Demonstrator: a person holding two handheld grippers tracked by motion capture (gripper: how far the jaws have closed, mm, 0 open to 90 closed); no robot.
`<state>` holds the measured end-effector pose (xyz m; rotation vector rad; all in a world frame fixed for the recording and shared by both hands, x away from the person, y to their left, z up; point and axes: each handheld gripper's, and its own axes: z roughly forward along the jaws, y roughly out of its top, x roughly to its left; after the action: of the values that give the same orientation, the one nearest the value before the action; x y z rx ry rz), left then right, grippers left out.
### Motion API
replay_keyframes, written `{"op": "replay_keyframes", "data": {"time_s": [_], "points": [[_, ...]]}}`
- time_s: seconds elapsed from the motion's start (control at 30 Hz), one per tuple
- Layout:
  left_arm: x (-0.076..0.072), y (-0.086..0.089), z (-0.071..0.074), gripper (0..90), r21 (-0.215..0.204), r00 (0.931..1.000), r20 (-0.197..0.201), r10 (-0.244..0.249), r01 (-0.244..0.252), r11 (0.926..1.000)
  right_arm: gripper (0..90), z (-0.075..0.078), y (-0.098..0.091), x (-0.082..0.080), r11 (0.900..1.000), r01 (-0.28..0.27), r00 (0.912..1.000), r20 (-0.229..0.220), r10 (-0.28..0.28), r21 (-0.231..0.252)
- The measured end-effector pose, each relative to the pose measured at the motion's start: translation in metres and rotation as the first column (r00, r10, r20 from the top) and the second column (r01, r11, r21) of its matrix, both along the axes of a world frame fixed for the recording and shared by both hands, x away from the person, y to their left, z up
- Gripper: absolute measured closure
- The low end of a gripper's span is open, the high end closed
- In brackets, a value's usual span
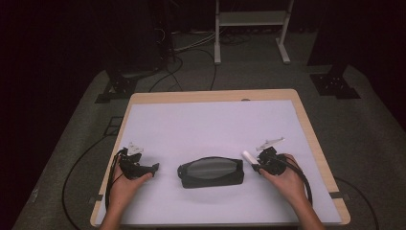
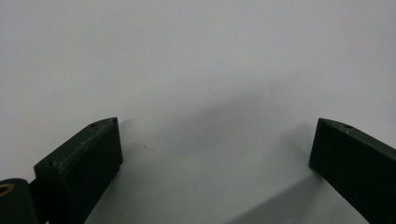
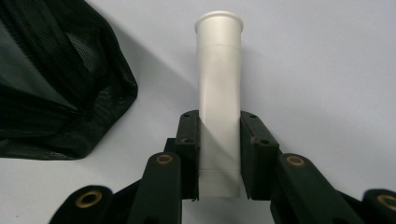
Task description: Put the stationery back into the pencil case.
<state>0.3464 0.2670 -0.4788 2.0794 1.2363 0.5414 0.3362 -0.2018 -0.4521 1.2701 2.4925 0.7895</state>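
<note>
White tube (image 3: pixel 218 93) sat clamped between the jaws of the right gripper (image 3: pixel 219 154), its flanged cap end pointing away from the hand and lying just to the right of the black mesh pouch (image 1: pixel 210 172), which rested near the middle of the table (image 1: pixel 210 124). In the high view the tube (image 1: pixel 248 156) hovered close beside the pouch's right end, not touching it. On the far side of the pouch, the left gripper (image 2: pixel 212 158) stood with its jaws spread wide and nothing between them, over bare white surface, apart from the pouch.

Judging from this, the tube looked smooth and slightly flattened where the pads pressed, so it could slip or swivel in the grip if pushed against the mesh. The pouch's mouth appeared slack, and with no hand holding it open the soft mesh could fold or slide away under the tube's tip. The pouch could also shift toward the left gripper, since nothing pinned it.

No brand, label or readable writing showed on the tube or the pouch
</note>
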Motion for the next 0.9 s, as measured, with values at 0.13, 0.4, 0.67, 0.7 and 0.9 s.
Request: {"op": "replay_keyframes", "data": {"time_s": [0.13,0.4,0.67,0.7,0.9], "points": [[0.0,0.0,0.0,1.6,0.001,1.0,-0.001,-0.001,0.001,1.0,70.5,0.006,-0.005,-0.001,0.9991,0.002,1.0,0.006,-0.002,0.041],[0.0,0.0,0.0,1.6,0.001,1.0,-0.001,-0.001,0.001,1.0,70.4,0.018,-0.011,-0.005,0.9929,-0.015,0.9994,0.034,0.011,0.118],[0.0,0.0,0.0,1.6,0.001,1.0,-0.001,-0.001,0.001,1.0,70.4,0.031,-0.01,-0.009,0.985,-0.047,0.9966,0.074,0.035,0.166],[0.0,0.0,0.0,1.6,0.001,1.0,-0.001,-0.001,0.001,1.0,70.4,0.031,-0.01,-0.009,0.985,-0.047,0.9966,0.074,0.035,0.166],[0.0,0.0,0.0,1.6,0.001,1.0,-0.001,-0.001,0.001,1.0,70.4,0.042,-0.006,-0.014,0.9744,-0.099,0.9913,0.106,0.079,0.202]]}}
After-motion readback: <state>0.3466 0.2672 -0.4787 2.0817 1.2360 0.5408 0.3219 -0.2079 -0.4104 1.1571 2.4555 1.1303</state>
